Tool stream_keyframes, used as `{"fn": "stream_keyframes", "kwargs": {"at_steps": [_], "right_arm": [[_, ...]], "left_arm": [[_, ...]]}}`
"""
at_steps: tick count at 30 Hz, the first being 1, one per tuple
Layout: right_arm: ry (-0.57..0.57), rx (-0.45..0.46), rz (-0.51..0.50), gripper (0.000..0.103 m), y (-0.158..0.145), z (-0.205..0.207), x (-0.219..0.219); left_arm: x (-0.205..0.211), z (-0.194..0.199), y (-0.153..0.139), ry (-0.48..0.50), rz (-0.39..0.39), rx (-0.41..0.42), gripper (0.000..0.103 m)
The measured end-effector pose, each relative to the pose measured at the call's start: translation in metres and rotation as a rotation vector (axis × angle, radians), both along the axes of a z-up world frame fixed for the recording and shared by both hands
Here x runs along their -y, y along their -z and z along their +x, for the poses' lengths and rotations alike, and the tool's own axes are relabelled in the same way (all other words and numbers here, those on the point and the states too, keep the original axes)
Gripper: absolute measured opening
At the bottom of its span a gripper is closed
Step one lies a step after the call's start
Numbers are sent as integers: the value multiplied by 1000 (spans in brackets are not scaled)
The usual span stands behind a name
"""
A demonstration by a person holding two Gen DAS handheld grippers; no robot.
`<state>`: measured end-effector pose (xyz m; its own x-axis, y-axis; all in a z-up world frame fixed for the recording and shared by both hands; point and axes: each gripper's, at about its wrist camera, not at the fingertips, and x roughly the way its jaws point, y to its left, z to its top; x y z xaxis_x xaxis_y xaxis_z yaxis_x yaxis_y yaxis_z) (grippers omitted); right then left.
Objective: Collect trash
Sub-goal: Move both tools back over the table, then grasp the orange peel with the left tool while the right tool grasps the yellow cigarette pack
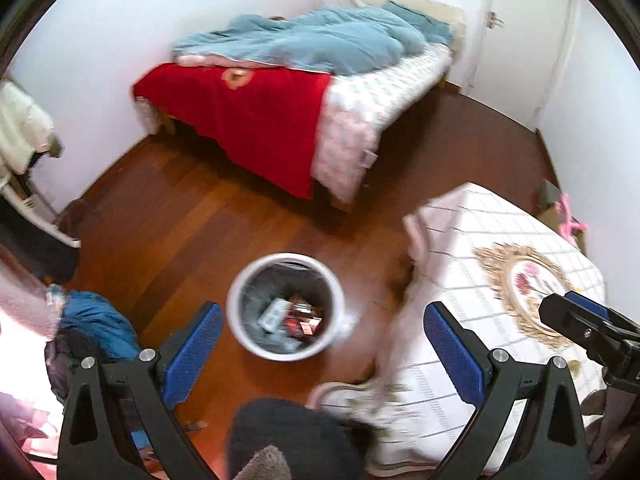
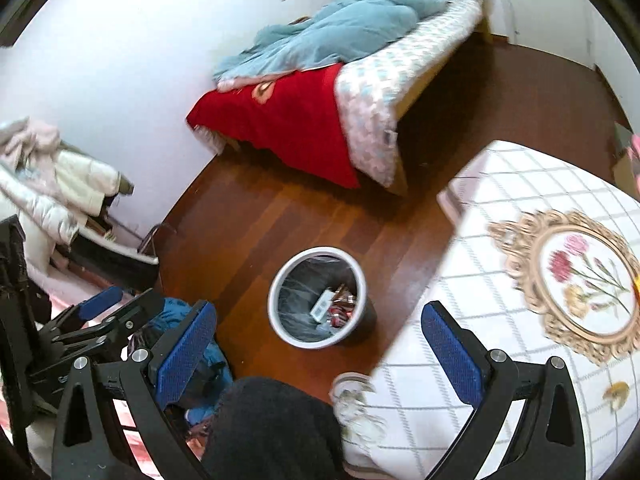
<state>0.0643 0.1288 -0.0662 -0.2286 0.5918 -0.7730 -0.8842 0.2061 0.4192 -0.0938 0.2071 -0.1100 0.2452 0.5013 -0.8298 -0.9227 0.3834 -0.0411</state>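
Observation:
A round white-rimmed trash bin (image 1: 236, 312) with a dark liner stands on the wooden floor, with red and white wrappers and packets (image 1: 294, 316) inside. It also shows in the right wrist view (image 2: 276, 312), with the trash (image 2: 334, 304) in it. My left gripper (image 1: 322, 348) is open and empty, held high above the bin. My right gripper (image 2: 318, 348) is open and empty, above the floor beside the bin. Each gripper shows at the edge of the other's view.
A table with a white checked cloth (image 2: 500, 360) and a gold-rimmed floral mat (image 2: 576, 280) stands at the right. A bed (image 1: 280, 80) with red and blue blankets is behind. Clothes (image 2: 60, 184) pile at the left. A blue jacket (image 1: 96, 324) lies near.

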Motion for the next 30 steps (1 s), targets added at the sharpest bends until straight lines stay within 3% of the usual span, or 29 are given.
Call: {"fn": "stream_keyframes", "kwargs": {"at_steps": [7,11,16,21,30], "right_arm": [[162,117,-116,103,14,113,47],[250,202,-240,103,42,193,67],[343,262,-379,103,86,288,90],[391,272,-471,103,132,364,113],[342,205,-504,103,188,416,124]], "left_arm": [[20,145,49,185,-94,-19,102],[36,231,89,283,-151,-59,102],[60,310,131,396,-184,-115,103],[77,361,163,468,-193,-173,103],[83,399,193,512,-195,-227,103]]}}
